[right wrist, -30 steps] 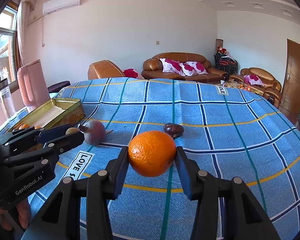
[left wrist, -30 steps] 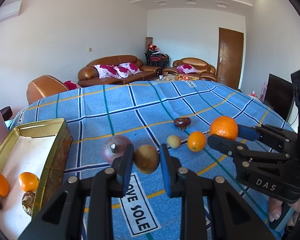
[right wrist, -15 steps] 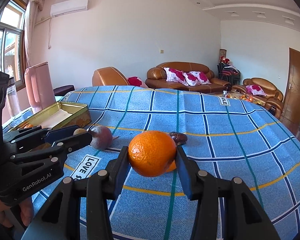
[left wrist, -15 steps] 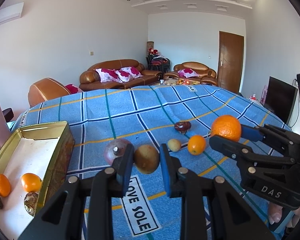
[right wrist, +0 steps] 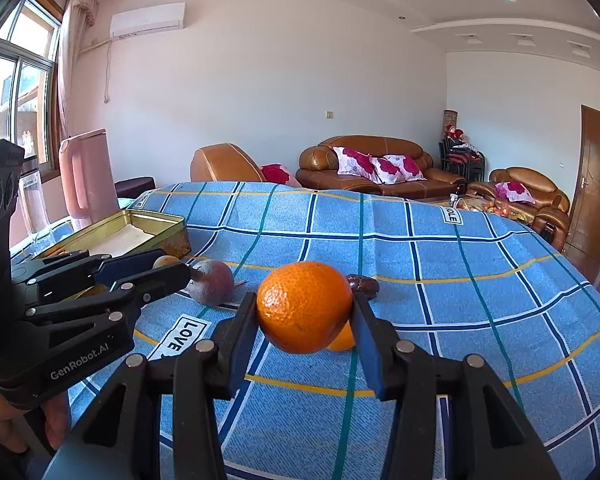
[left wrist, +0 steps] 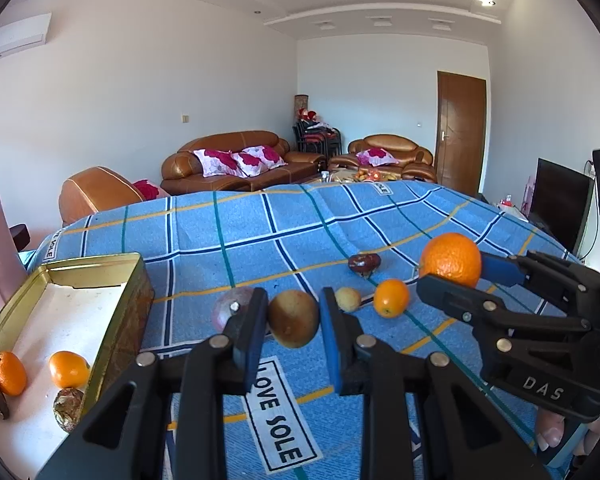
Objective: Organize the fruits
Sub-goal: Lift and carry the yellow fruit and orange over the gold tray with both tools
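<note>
My left gripper [left wrist: 294, 318] is shut on a brown round fruit [left wrist: 293, 319] and holds it above the blue checked cloth. My right gripper [right wrist: 305, 307] is shut on a large orange [right wrist: 304, 306], also lifted; it shows in the left wrist view [left wrist: 451, 259] too. A gold tin [left wrist: 134, 284] at the left holds two small oranges [left wrist: 69, 369] and wrapped pieces. On the cloth lie a purple fruit [left wrist: 229, 307], a small yellow fruit [left wrist: 348, 299], a small orange [left wrist: 391, 297] and a dark date [left wrist: 364, 263].
A pink jug [right wrist: 86, 178] stands beyond the tin [right wrist: 156, 226] at the table's left edge. Sofas [left wrist: 236, 164] and a door [left wrist: 460, 132] are far behind. The cloth [right wrist: 440, 264] stretches to the right of the fruits.
Both grippers have risen a little with their fruits still held; the table looks lower in both views.
</note>
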